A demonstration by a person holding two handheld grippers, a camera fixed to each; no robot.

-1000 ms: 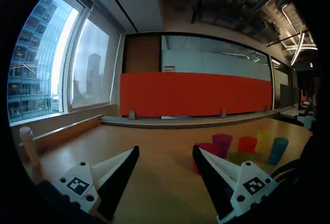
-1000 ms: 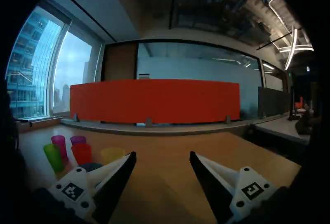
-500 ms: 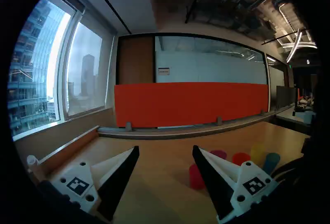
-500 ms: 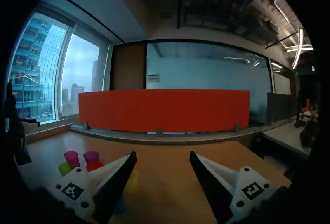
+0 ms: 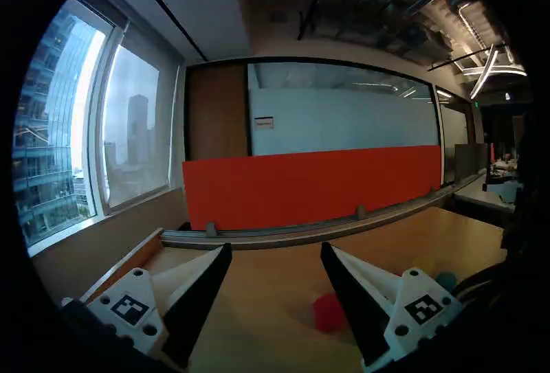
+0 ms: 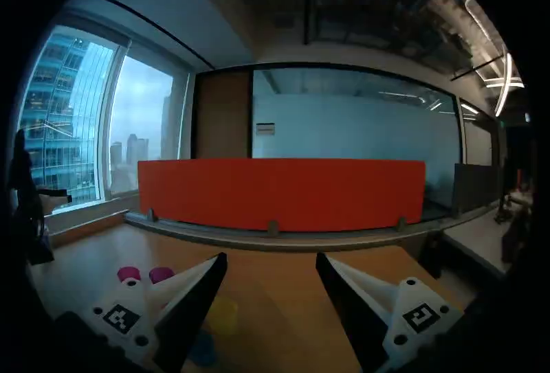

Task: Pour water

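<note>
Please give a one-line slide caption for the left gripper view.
Open left gripper facing a red cup on a wooden table, orange divider behind.

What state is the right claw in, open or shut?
Open. The right claw has its fingers spread wide apart, with bare wooden table showing between them and nothing gripped.

Dim room, bright window (image 5: 69, 146) daylight, fisheye-warped edges.

A finger of the left hand-held gripper (image 5: 275, 245) half hides the red cup (image 5: 328, 312).
</note>
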